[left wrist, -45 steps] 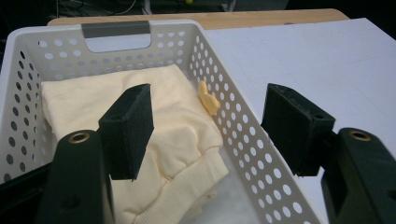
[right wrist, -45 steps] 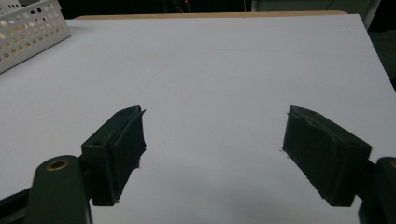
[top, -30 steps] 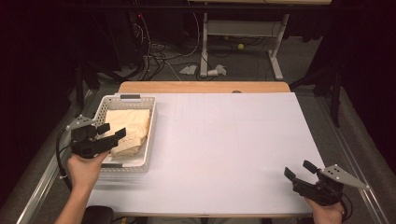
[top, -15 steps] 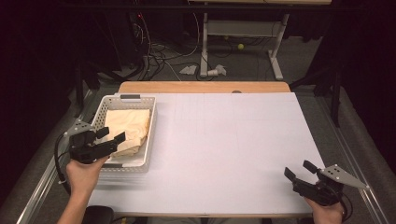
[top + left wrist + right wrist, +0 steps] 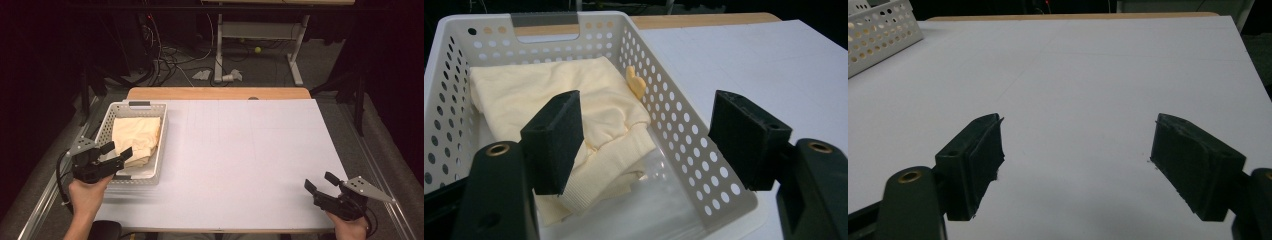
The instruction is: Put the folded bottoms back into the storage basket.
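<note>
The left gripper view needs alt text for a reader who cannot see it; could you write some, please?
The left gripper hangs open over a white perforated basket holding a folded cream garment. The basket sits on a white table.

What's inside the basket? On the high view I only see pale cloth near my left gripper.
Observer: In the left gripper view, a folded cream garment with a ribbed cuff lies in the white basket.
Operator: Anything under it?
Observer: A clear plastic sheet shows on the basket floor at the near end.
Operator: Is my left gripper holding it?
Observer: No. The left gripper is open above the basket's near right corner, pads off the cloth.
</note>
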### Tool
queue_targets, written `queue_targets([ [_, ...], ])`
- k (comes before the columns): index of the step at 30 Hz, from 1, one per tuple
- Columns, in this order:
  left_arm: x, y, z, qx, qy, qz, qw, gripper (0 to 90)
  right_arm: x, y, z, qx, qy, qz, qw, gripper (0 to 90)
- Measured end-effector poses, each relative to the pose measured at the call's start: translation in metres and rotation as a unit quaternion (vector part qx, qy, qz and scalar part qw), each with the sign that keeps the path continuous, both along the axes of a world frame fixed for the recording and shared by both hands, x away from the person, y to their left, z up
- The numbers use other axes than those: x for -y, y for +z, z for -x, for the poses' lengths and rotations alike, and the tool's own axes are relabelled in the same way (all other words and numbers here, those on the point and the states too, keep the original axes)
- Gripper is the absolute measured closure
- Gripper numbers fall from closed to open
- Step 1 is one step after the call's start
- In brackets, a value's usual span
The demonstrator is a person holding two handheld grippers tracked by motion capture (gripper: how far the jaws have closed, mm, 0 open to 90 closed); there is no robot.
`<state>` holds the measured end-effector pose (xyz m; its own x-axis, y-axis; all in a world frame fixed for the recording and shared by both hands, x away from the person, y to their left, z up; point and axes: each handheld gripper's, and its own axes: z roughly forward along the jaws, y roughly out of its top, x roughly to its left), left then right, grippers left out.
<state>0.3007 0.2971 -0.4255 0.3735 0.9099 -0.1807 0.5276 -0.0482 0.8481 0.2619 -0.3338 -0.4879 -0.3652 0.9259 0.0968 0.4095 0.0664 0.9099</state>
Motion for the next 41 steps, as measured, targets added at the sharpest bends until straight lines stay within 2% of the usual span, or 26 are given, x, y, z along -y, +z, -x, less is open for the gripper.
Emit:
queue_targets([
  [14,-0.008,-0.012,0.013,0.004,0.007,0.003,1.0,28.8,0.0,0.0,0.0,0.001,-0.001,0.0,1.0,21.7],
  [23,-0.013,-0.023,0.024,0.014,0.015,0.008,0.9998,28.8,0.0,0.0,0.001,0.001,-0.002,-0.001,1.0,21.6],
  [31,-0.017,-0.039,0.036,0.029,0.042,0.007,0.9987,27.1,0.0,0.0,0.001,0.001,-0.001,-0.001,1.0,21.7],
  [41,-0.018,-0.041,0.041,0.034,0.056,0.017,0.9977,27.1,0.0,0.0,0.001,0.003,0.001,0.001,1.0,21.8],
])
